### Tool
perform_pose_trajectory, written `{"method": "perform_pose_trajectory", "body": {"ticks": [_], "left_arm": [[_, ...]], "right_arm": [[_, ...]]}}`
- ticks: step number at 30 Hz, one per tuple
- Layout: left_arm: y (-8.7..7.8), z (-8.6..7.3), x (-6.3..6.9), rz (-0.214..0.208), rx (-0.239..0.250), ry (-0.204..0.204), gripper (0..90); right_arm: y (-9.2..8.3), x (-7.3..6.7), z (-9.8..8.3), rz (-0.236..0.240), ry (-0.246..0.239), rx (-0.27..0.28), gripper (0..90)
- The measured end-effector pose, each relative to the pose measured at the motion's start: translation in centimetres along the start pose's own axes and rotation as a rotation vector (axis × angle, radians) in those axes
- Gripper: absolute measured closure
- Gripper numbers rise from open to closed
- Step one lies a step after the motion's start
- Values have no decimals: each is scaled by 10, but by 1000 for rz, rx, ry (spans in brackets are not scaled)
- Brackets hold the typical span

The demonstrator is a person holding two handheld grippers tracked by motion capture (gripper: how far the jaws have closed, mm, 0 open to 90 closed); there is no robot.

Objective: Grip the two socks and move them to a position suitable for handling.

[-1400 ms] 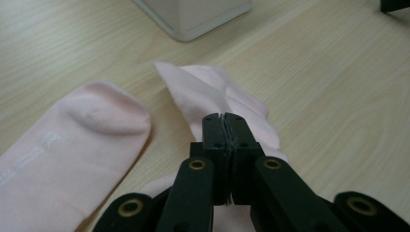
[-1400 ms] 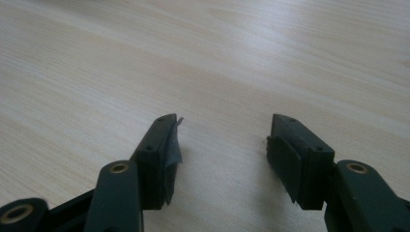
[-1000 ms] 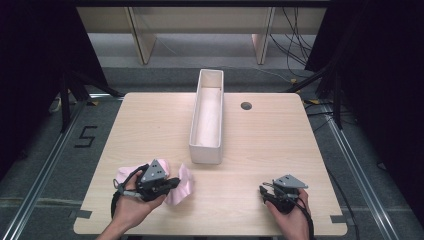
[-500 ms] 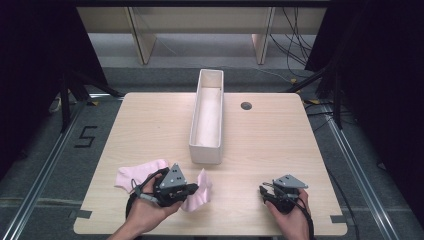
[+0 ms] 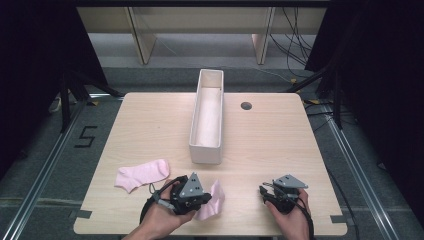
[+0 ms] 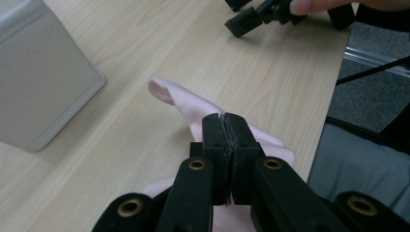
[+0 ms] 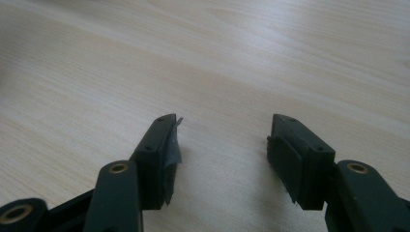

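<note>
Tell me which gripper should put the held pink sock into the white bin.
Left. The left gripper is already shut on a pink sock, near the white bin. The right gripper rests open and empty on the table.

One legible marking: the numeral "5" (image 5: 86,136), in black on the grey floor (image 5: 45,150), left of the table (image 5: 150,120).
</note>
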State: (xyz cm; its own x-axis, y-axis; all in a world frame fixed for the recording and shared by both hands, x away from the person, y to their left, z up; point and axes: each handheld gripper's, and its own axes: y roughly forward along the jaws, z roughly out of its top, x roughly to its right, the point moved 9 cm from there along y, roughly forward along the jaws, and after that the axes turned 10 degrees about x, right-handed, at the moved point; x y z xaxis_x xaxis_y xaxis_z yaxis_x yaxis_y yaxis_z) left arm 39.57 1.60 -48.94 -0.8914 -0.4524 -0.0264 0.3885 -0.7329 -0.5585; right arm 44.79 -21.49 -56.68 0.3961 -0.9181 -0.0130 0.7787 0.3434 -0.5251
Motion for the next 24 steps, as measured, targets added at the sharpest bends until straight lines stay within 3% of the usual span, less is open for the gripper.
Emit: {"method": "perform_pose_trajectory", "body": {"ticks": [6, 7, 8, 9, 10, 12, 14, 15, 16, 17, 18, 19, 20, 21, 23, 24], "left_arm": [[16, -22, -3, 13, -64, -13, 876], [18, -25, -5, 20, -66, -12, 870], [19, -27, -7, 29, -73, -6, 845], [20, -30, -12, 56, -73, 0, 786], [20, -30, -12, 56, -73, 0, 708], [14, -31, -18, 72, -40, -42, 587], [4, -34, -23, 89, -34, -45, 561], [-1, -36, -26, 95, -41, -44, 574], [-1, -36, -26, 95, -41, -44, 602], [-9, -45, -29, 100, -58, -50, 639], [-9, -45, -29, 100, -58, -50, 678], [-13, -57, -28, 92, -88, -62, 709], [-13, -57, -28, 92, -88, -62, 730], [-14, -69, -26, 79, -120, -70, 742], [-14, -77, -24, 71, -126, -88, 759], [-15, -80, -23, 58, -136, -91, 765]], "right_arm": [[0, 0, 0, 0, 0, -1, 443], [0, 2, 0, 1, -20, 3, 455], [0, 1, 1, 7, -32, 13, 480], [-1, 0, 1, 1, -25, 21, 500], [-1, 0, 1, 1, -25, 21, 500], [-9, -18, 10, 50, -6, 28, 597], [-13, -33, 19, 111, -8, 48, 685], [-16, -47, 24, 168, 10, 44, 725], [-16, -47, 24, 168, 10, 44, 725], [-18, -68, 30, 228, 15, 20, 787], [-17, -75, 33, 254, -23, 12, 809], [-15, -85, 34, 290, -5, -1, 822], [-15, -85, 34, 290, -5, -1, 822], [-7, -93, 35, 312, -57, -42, 831], [3, -98, 33, 321, -76, -75, 825], [5, -102, 33, 319, -54, -98, 818]]}}
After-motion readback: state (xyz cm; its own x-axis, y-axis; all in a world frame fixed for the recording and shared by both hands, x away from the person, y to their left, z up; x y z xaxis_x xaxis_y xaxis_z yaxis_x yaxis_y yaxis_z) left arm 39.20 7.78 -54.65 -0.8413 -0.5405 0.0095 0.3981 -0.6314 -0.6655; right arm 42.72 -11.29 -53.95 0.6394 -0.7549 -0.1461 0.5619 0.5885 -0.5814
